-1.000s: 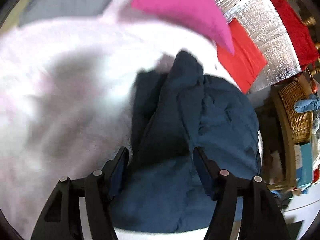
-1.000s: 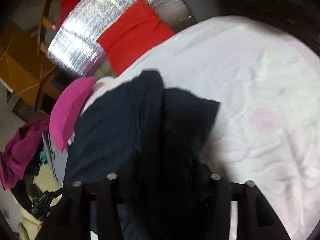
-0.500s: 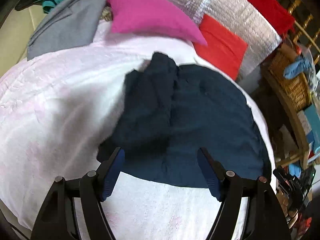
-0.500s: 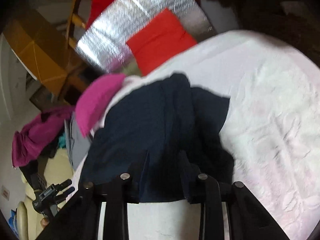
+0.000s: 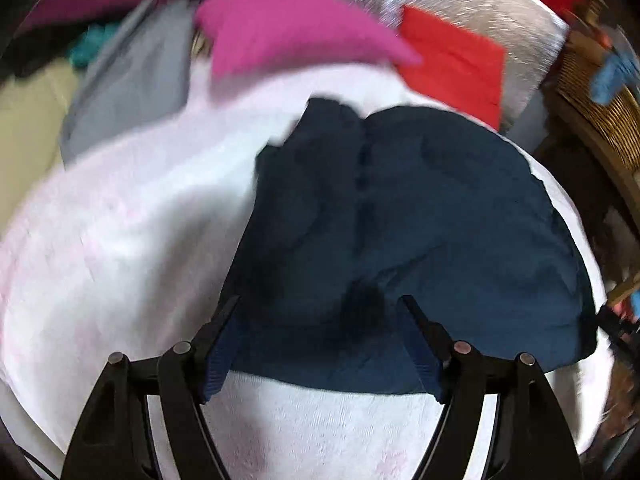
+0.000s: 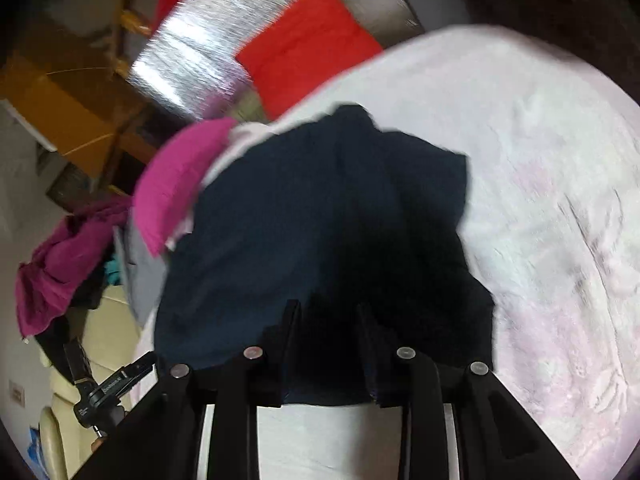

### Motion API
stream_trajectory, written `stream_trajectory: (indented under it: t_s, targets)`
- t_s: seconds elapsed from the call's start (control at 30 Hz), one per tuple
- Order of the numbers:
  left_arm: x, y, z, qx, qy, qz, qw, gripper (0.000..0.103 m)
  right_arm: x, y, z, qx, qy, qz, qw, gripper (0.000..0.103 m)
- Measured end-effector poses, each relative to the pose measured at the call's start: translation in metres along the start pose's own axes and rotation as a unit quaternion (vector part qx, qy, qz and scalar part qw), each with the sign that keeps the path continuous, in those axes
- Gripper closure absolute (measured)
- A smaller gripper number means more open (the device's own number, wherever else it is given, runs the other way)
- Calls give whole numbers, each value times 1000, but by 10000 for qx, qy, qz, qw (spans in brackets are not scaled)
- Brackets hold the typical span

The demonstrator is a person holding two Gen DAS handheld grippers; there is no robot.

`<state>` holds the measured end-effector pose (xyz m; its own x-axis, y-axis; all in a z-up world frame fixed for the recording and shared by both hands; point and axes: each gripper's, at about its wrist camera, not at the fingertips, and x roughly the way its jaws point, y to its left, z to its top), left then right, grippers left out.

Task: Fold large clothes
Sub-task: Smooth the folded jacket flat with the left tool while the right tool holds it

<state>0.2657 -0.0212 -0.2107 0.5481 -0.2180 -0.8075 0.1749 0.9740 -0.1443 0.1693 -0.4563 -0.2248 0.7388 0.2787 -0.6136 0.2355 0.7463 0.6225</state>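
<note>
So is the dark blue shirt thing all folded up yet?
Partly. The dark navy garment lies on the white-pink bedspread with one side already turned over onto its middle, making a thicker strip. In hand: the right gripper has its jaws around the near edge, though a firm pinch can't be confirmed; the left gripper hovers open. Left to do: it still looks wide and rumpled, so probably more folds.

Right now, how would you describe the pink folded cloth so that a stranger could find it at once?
Start from the big white blanket that covers the bed. At its far edge, beyond the dark navy garment, lies the pink folded cloth. It sits between a grey garment and a red folded cloth, and it alone there is bright magenta.
</note>
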Motion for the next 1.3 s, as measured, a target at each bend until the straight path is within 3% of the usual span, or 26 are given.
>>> stream_trajectory:
  t_s: [0.1, 0.2, 0.33, 0.47, 0.63, 0.7, 0.77, 0.83, 0.97, 1.17, 1.3]
  targets:
    - [6, -18, -2, 240, 100, -156, 9995, 26, 11, 15, -3, -112, 125, 372, 9992, 71]
    - [20, -31, -3, 415, 339, -164, 9984, 26, 21, 23, -14, -227, 302, 358, 9986, 71]
    - [37, -46, -8, 788, 390, 316, 9956, 19, 51, 26, -22, -324, 757, 117, 9965, 72]
    - [39, -49, -14, 1018, 301, 547, 9929, 16, 54, 23, -18, -326, 878, 130, 9955, 73]
    - [38, -51, -15, 1079, 290, 604, 9919, 15, 36, 25, 5, -317, 129, 231, 9991, 71]
    - [35, -60, -21, 1155, 261, 651, 9908, 14, 31, 19, 16, -265, -241, 3, 9994, 71]
    - [35, -62, -22, 1222, 240, 675, 9899, 14, 34, 7, 25, -163, -342, -295, 9988, 71]
    - [36, -64, -22, 1257, 223, 682, 9895, 13, 42, -5, 31, -39, -322, -614, 9976, 72]
    - [35, -66, -23, 1280, 192, 699, 9891, 12, 71, -22, 34, 105, -2, -585, 9982, 72]
    - [35, -67, -24, 1309, 177, 740, 9885, 11, 54, -19, 33, -57, 12, -700, 9975, 72]
    - [37, -65, -23, 1309, 146, 748, 9885, 10, 38, -8, 31, 16, -108, -385, 9992, 65]
